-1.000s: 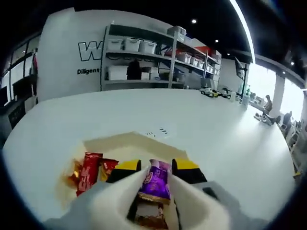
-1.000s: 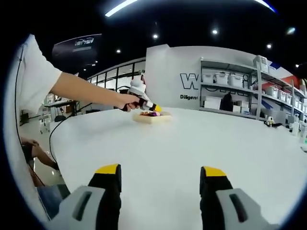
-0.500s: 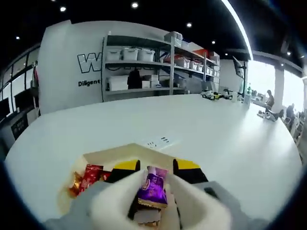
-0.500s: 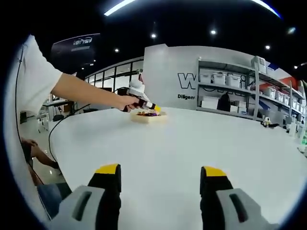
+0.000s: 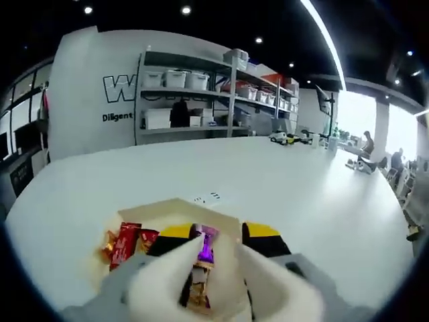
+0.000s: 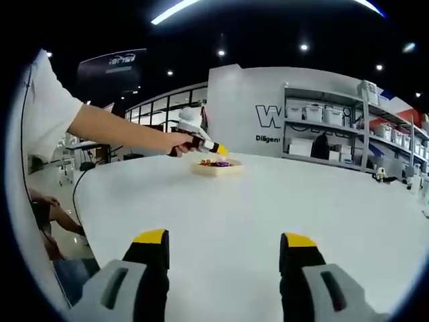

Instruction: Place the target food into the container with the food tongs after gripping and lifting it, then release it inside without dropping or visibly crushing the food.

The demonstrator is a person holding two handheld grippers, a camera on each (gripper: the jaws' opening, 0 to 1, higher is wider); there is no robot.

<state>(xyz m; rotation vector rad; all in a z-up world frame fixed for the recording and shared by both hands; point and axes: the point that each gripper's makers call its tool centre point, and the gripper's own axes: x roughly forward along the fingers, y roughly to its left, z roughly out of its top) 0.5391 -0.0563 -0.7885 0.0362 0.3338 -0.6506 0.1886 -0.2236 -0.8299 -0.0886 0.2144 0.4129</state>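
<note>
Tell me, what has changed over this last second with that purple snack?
The purple snack sits lower between the white tongs than before, sunk toward the container and red packets; whether it is released is unclear. The left gripper stays over the container; the right gripper stays open, idle above the table.

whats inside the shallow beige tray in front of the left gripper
The shallow beige tray holds red wrapped snacks at its left and a purple wrapped snack between the white tongs. The tongs cover the tray's near part.

A broad white table point(image 5: 308, 194) (bare across its far half) fronts grey shelving point(image 5: 194, 87) stacked with bins.
</note>
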